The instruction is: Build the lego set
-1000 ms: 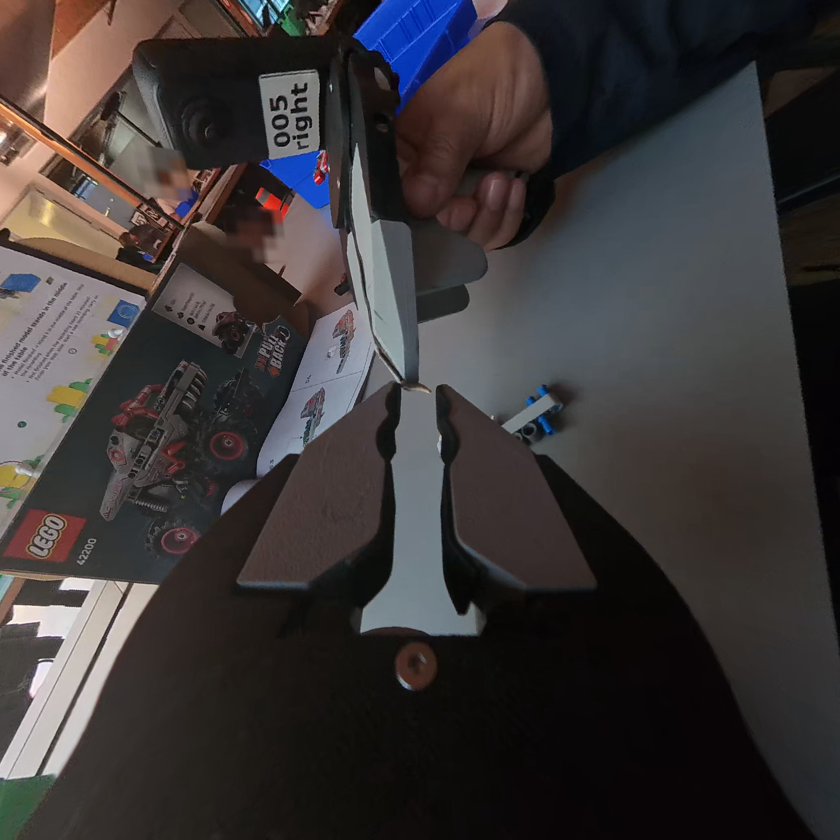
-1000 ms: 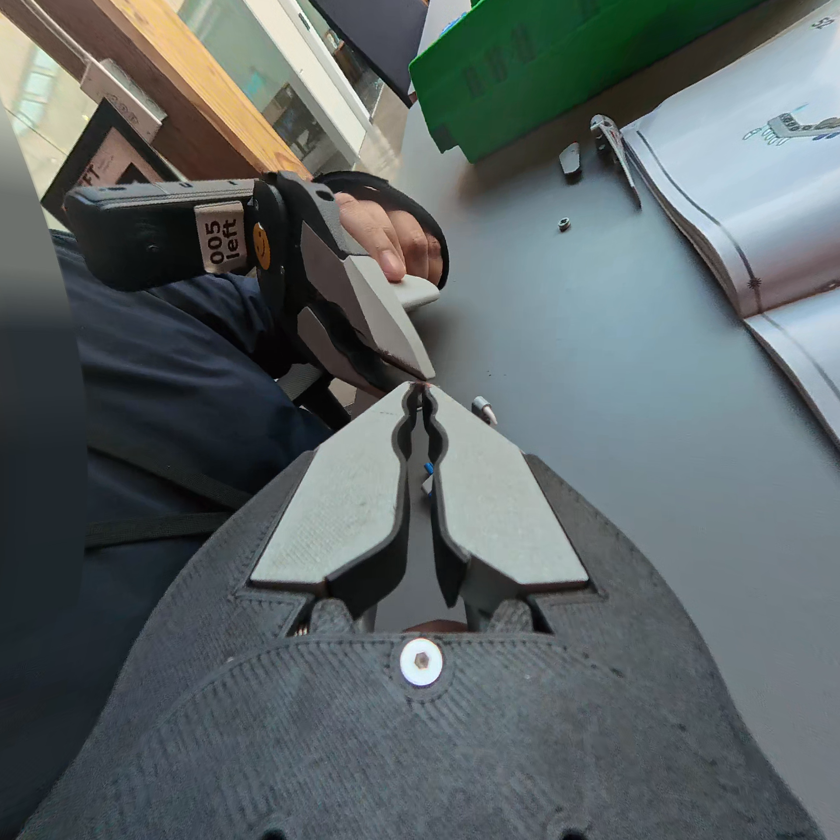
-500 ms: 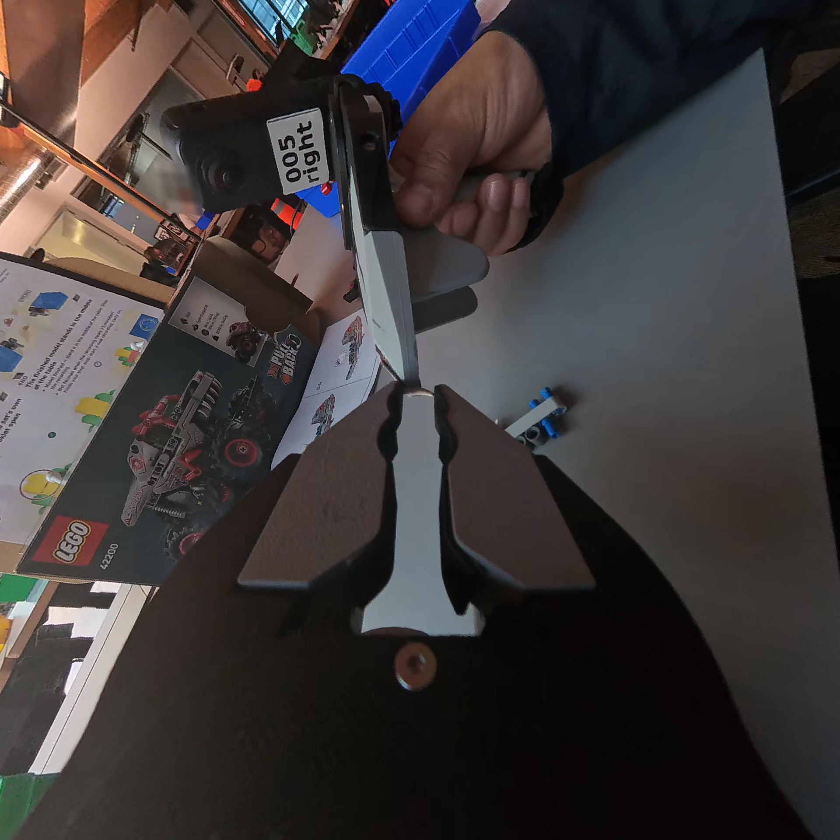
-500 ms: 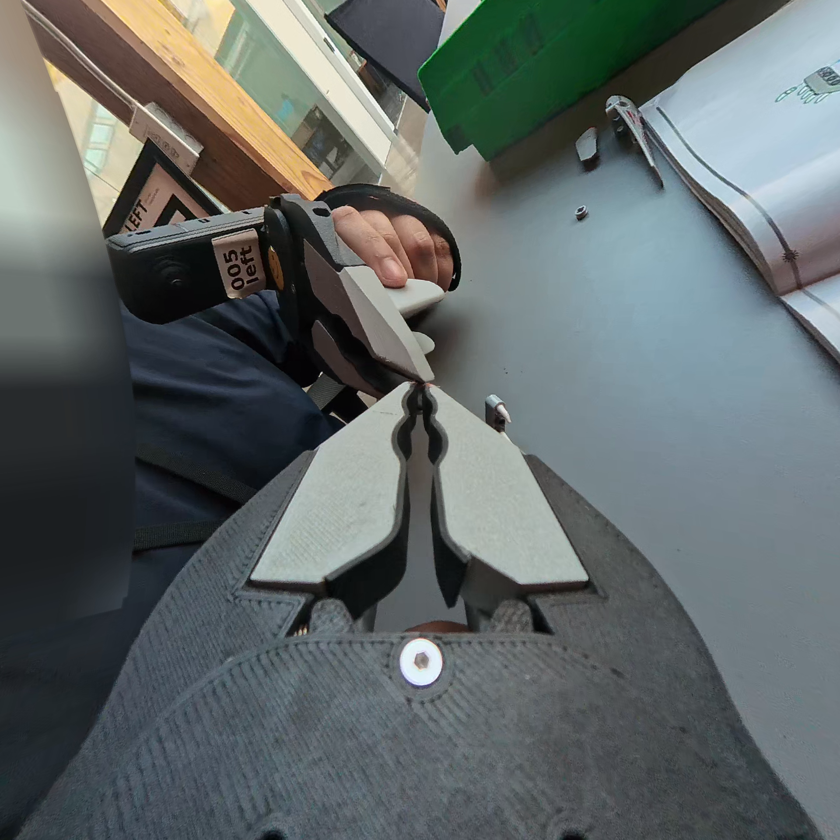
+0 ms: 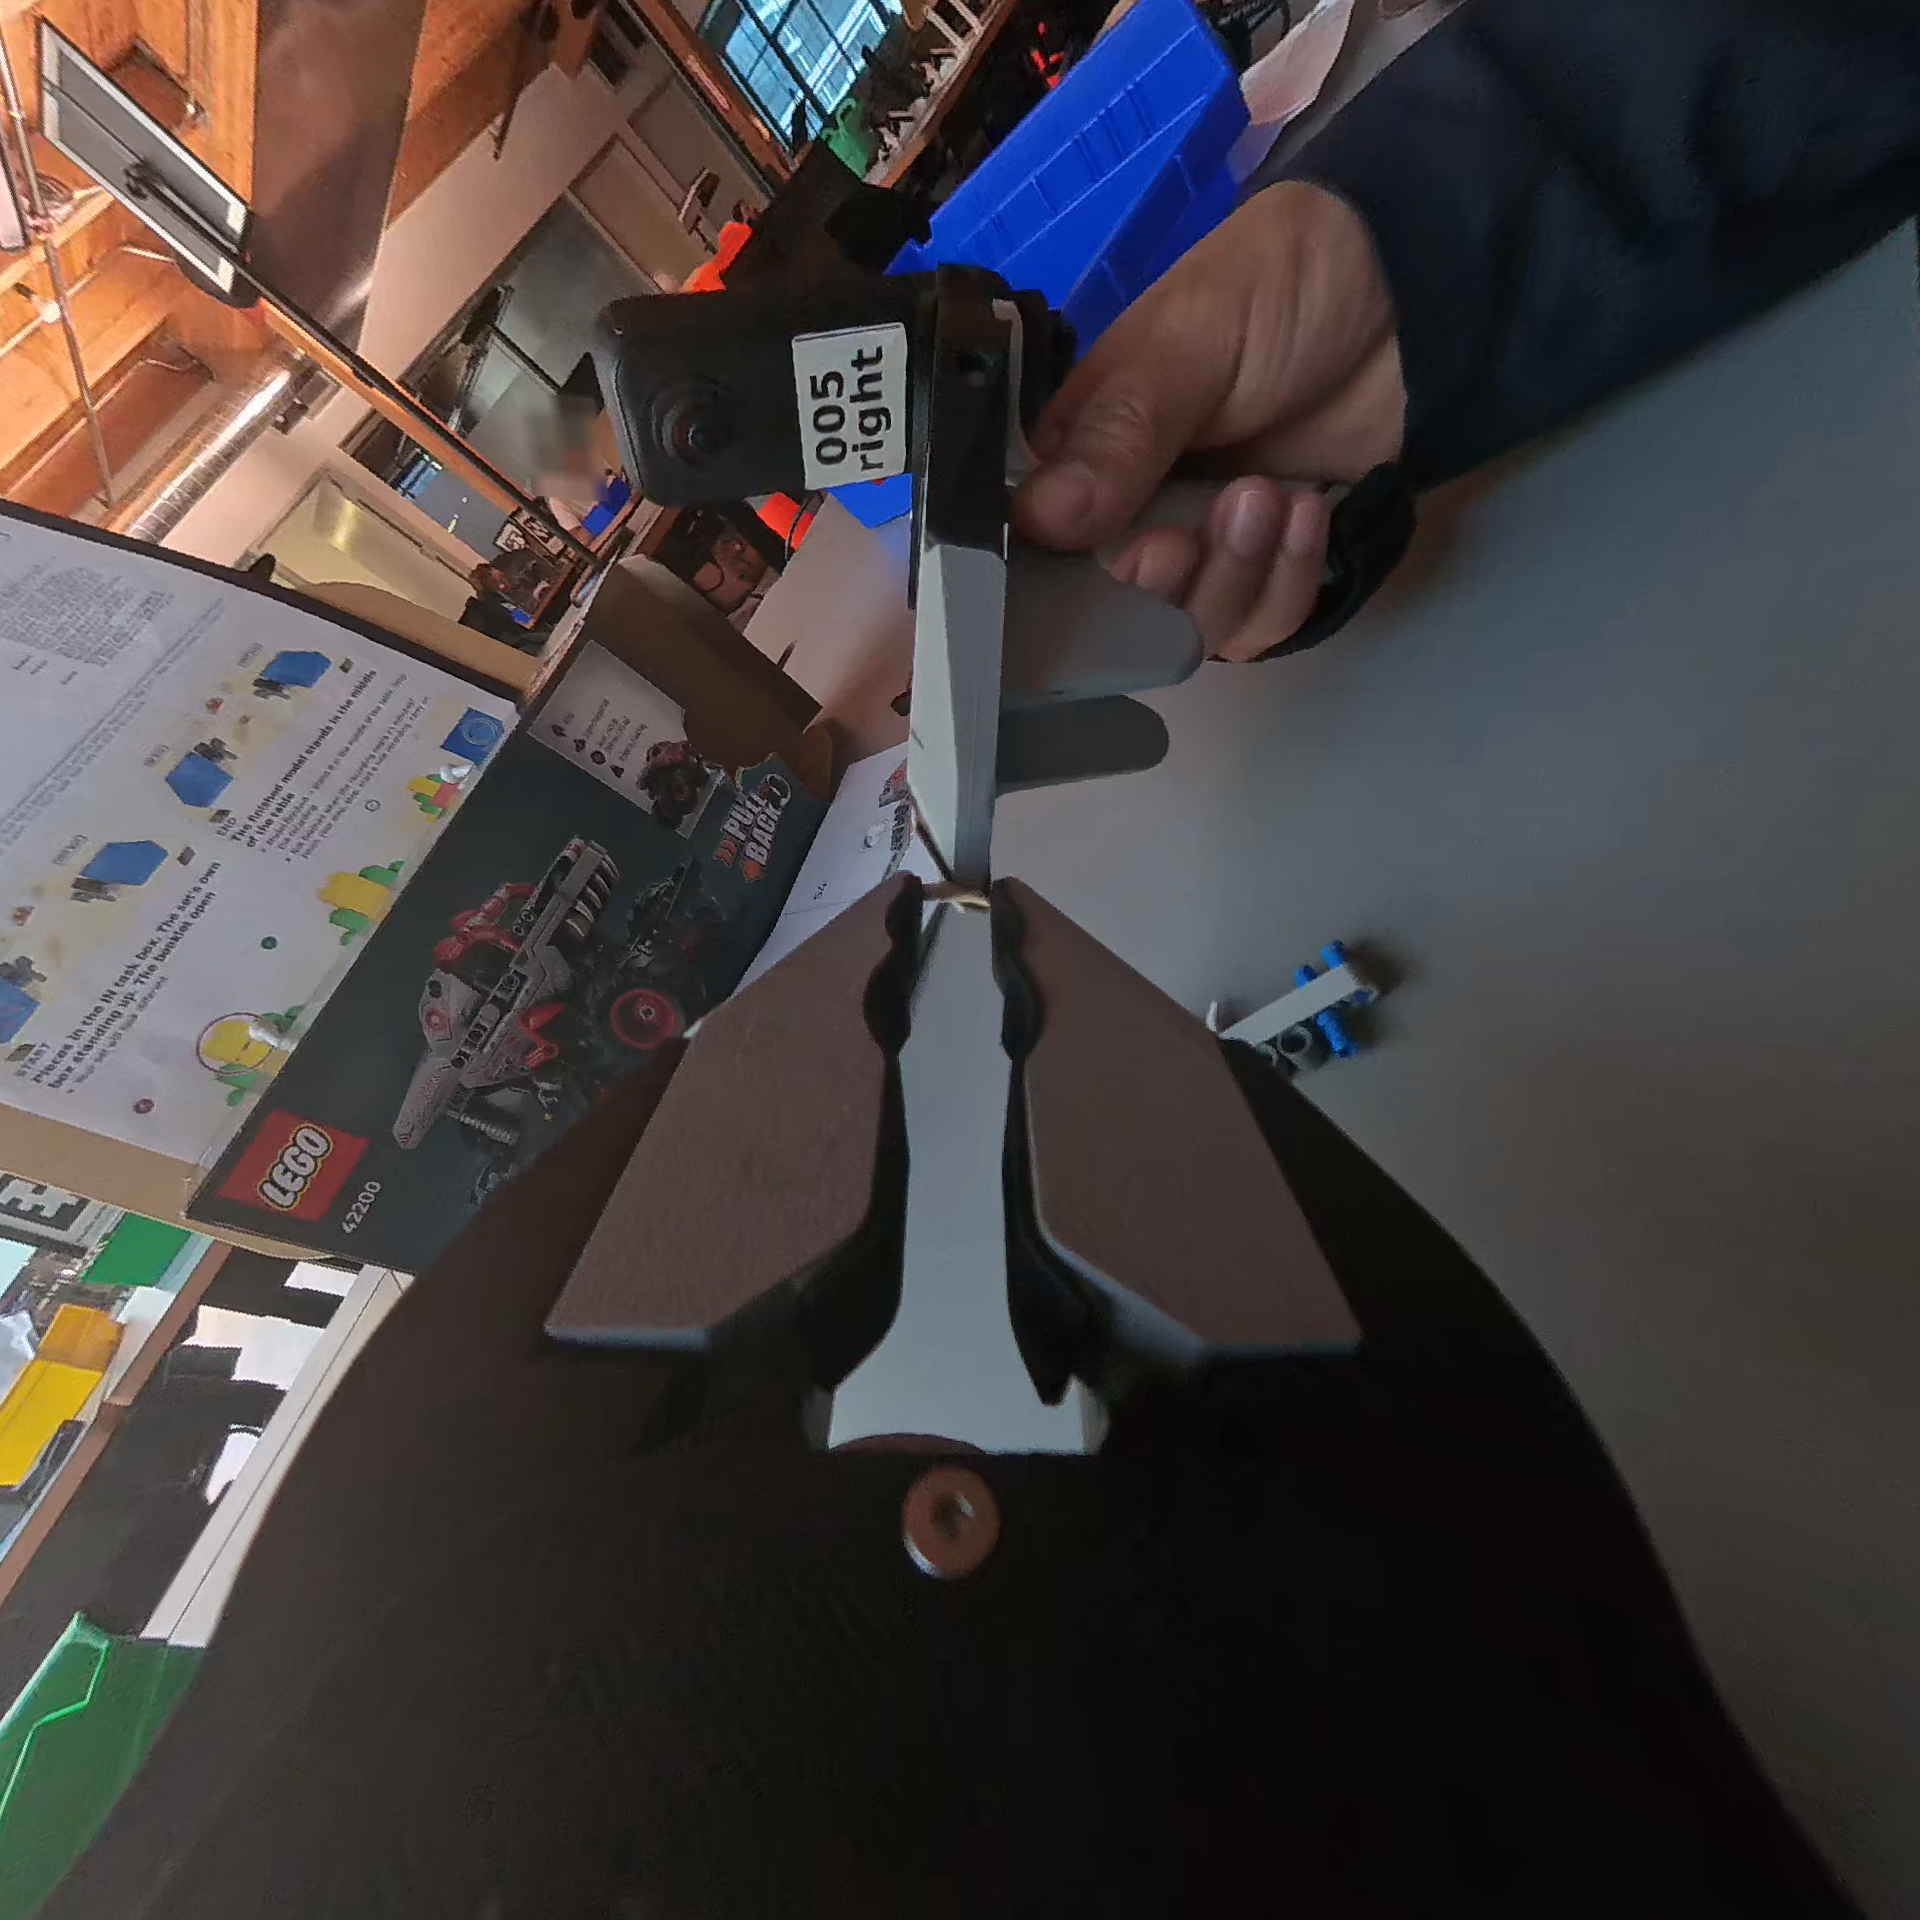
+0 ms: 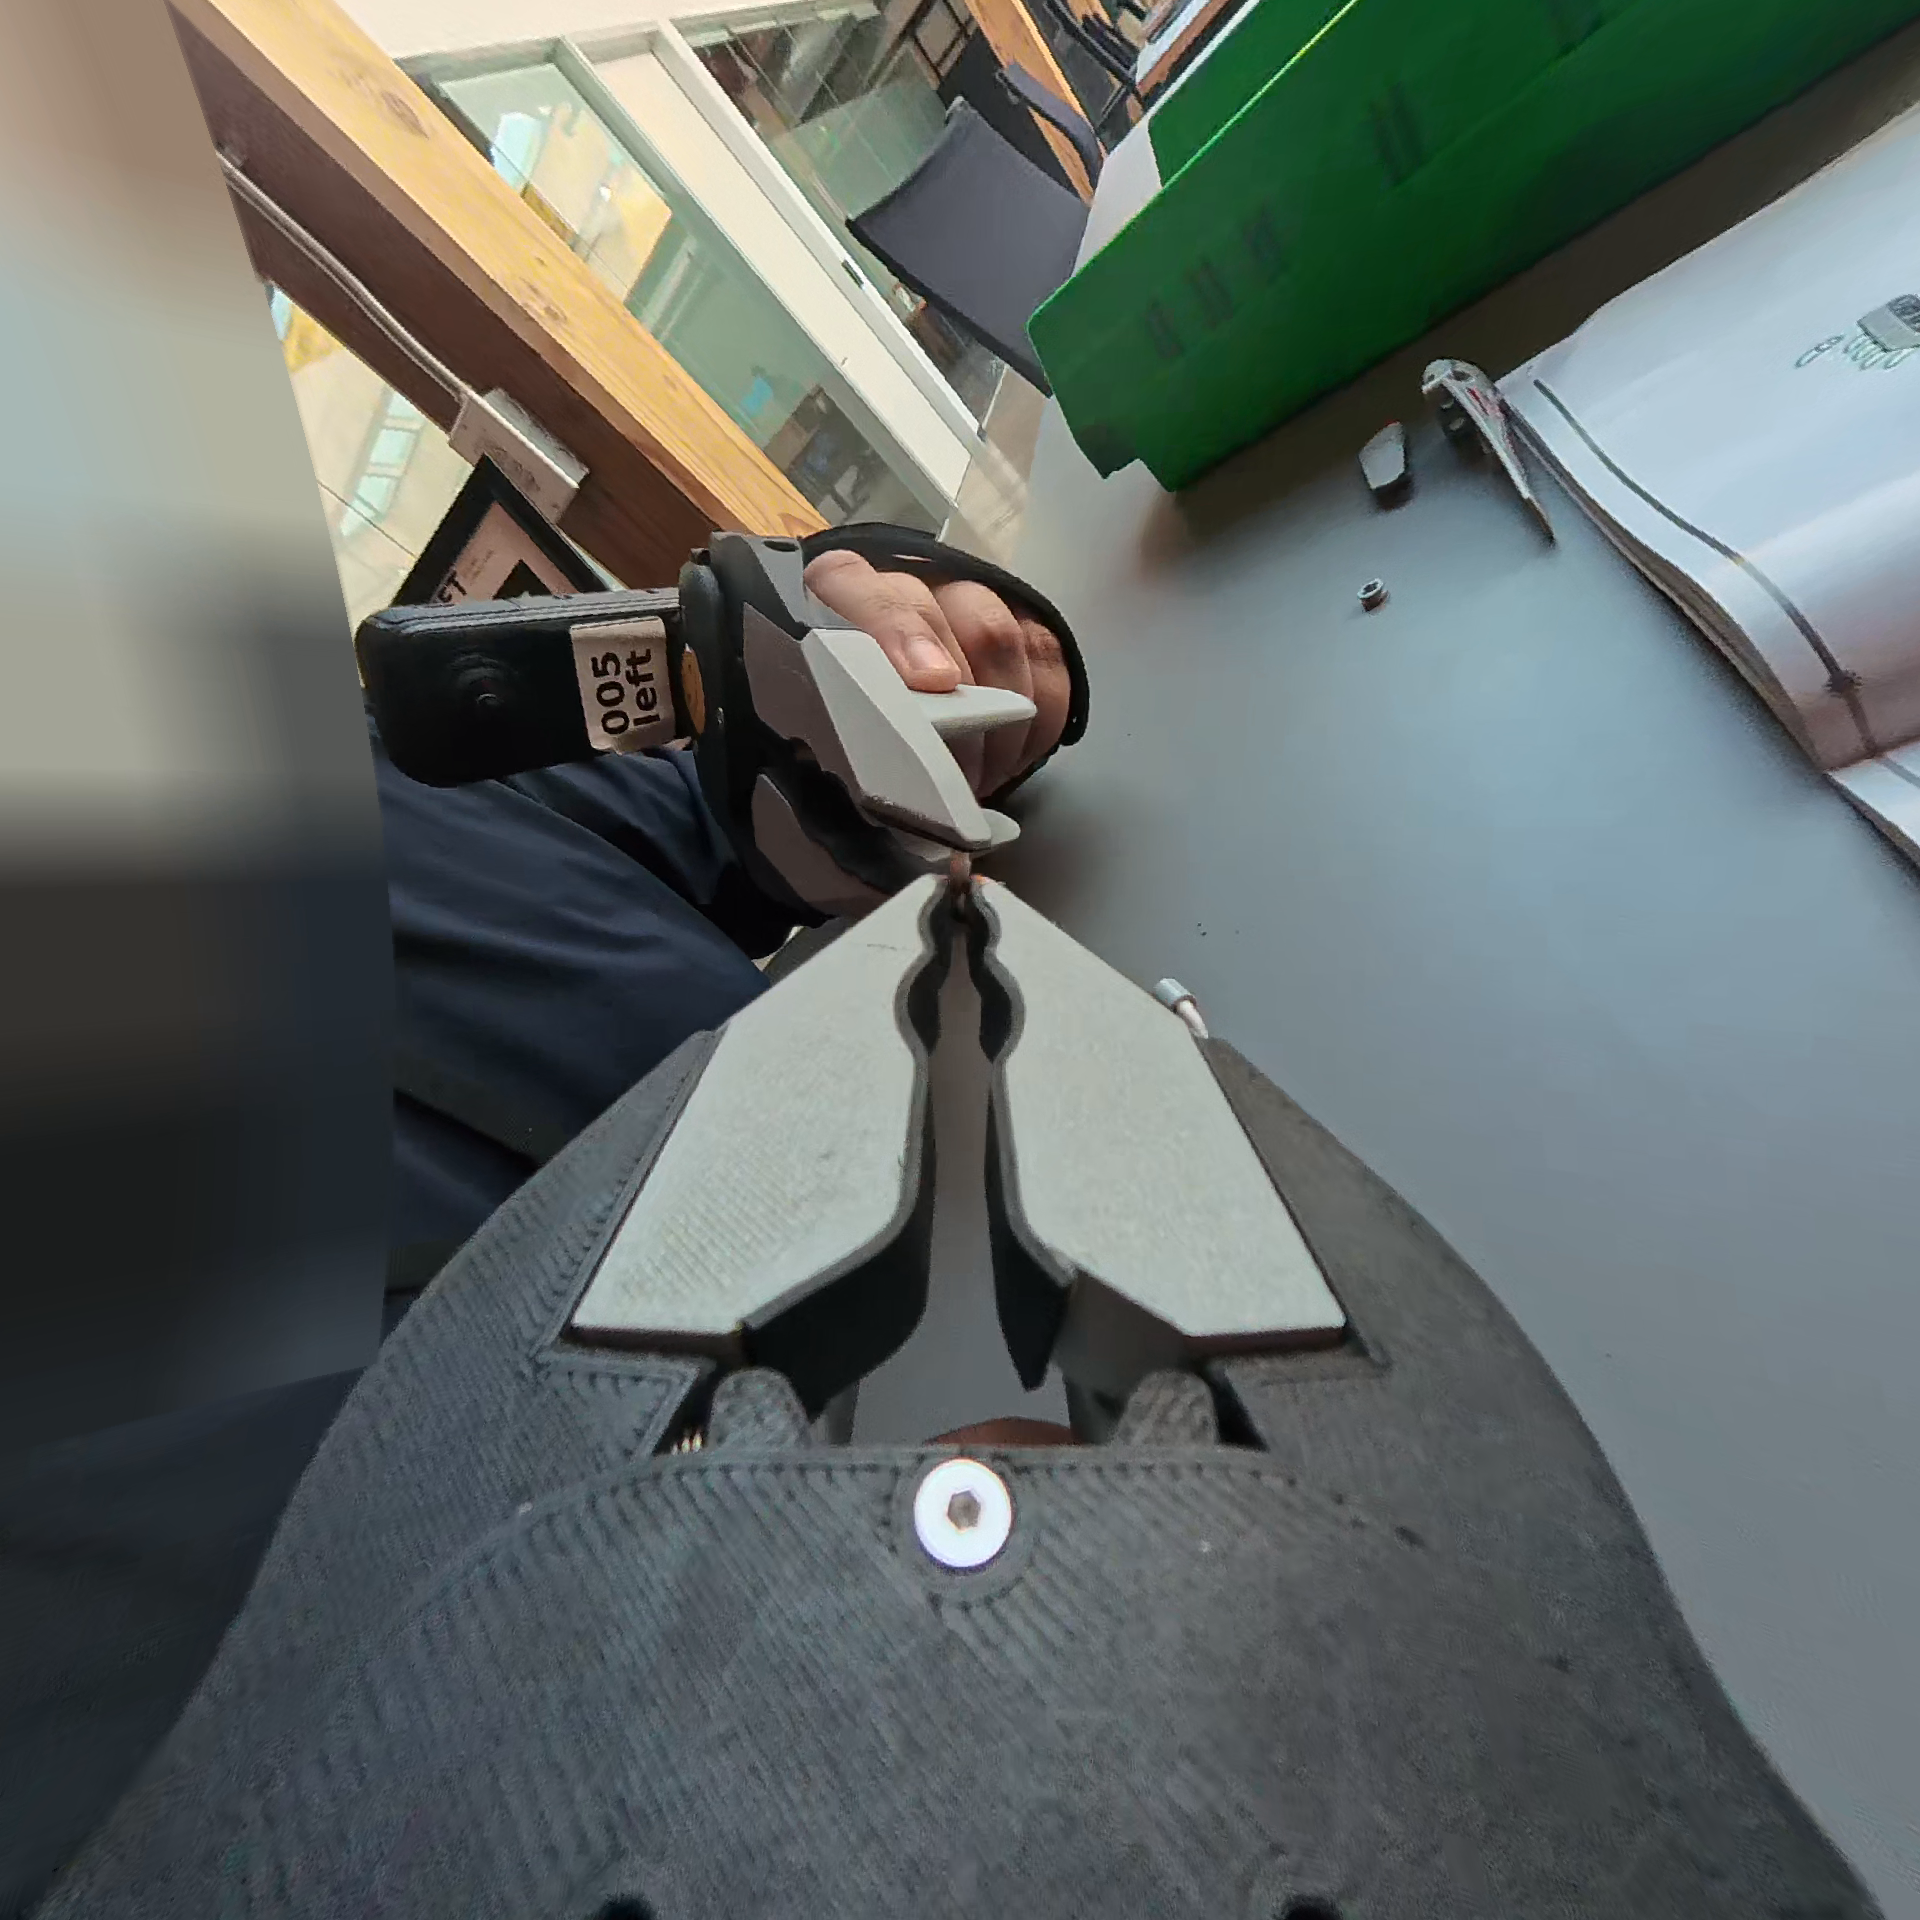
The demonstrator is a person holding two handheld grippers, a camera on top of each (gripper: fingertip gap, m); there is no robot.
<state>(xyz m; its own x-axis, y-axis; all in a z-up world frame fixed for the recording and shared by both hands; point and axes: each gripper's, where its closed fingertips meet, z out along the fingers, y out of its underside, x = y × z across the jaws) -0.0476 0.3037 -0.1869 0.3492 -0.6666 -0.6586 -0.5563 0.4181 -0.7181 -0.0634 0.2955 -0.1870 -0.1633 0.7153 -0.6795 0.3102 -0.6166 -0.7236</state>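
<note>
Two grey-fingered handheld grippers meet tip to tip above a grey table (image 5: 1558, 790). The left gripper (image 5: 956, 896) and right gripper (image 6: 961, 883) both pinch one tiny tan Lego pin (image 5: 961, 900). Transferring it likely needs steady, aligned tips and a gentle release.

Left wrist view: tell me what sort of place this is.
Probably a shared workshop or lab office. A grey table holds a set box and a blue bin; behind are timber beams, a ceiling duct and more benches.
</note>
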